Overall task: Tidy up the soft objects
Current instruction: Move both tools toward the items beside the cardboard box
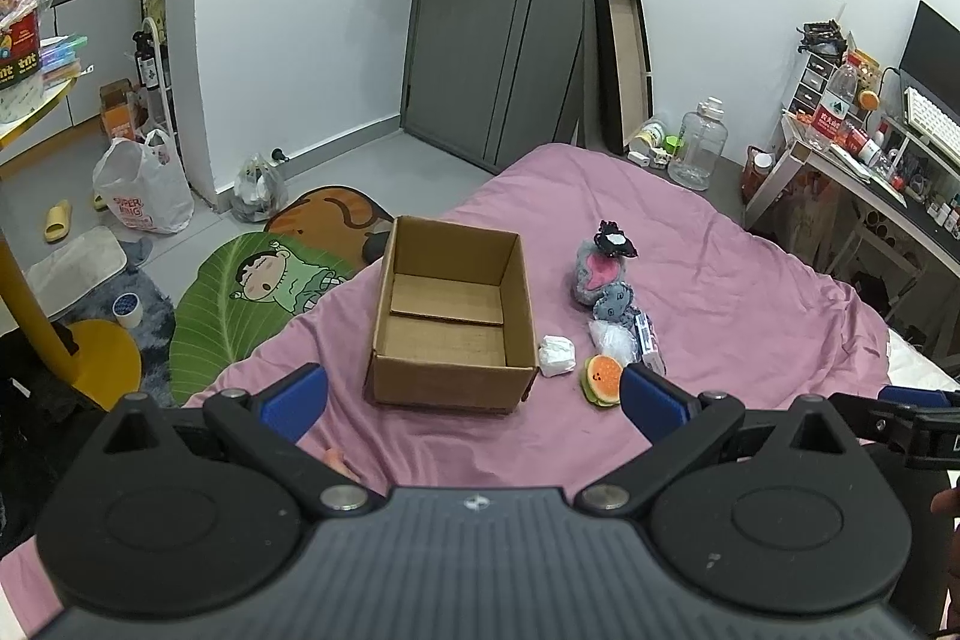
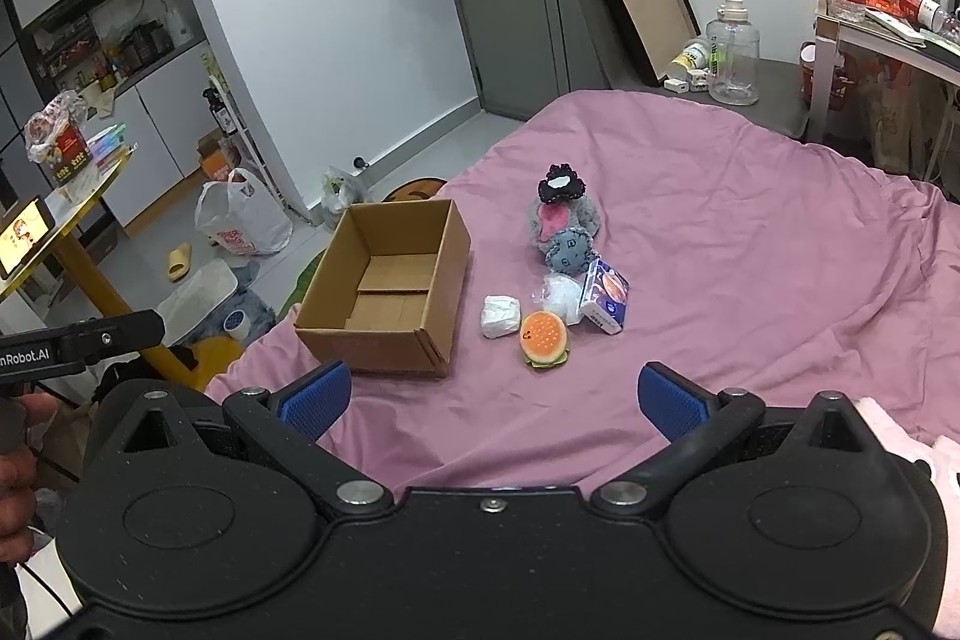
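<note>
On the pink bedsheet (image 2: 750,244) an open brown cardboard box (image 2: 384,289) is sitting empty, its flaps folded down inside. Just to its right, a small cluster of soft things is lying: a white crumpled wad (image 2: 500,316), a round orange burger-shaped squishy toy (image 2: 543,340), a clear crinkled plastic bag (image 2: 563,297) and a small blue-and-white tissue packet (image 2: 605,304). Behind them a grey plush toy with a pink patch (image 2: 561,220) is resting with a black-and-white frilly item (image 2: 561,184) on top. The left gripper (image 1: 474,400) is hovering near the box's front edge, its blue-padded fingers (image 1: 297,400) spread wide and holding nothing. The right gripper (image 2: 495,397) is also hanging with jaws wide apart, empty, short of the burger toy.
</note>
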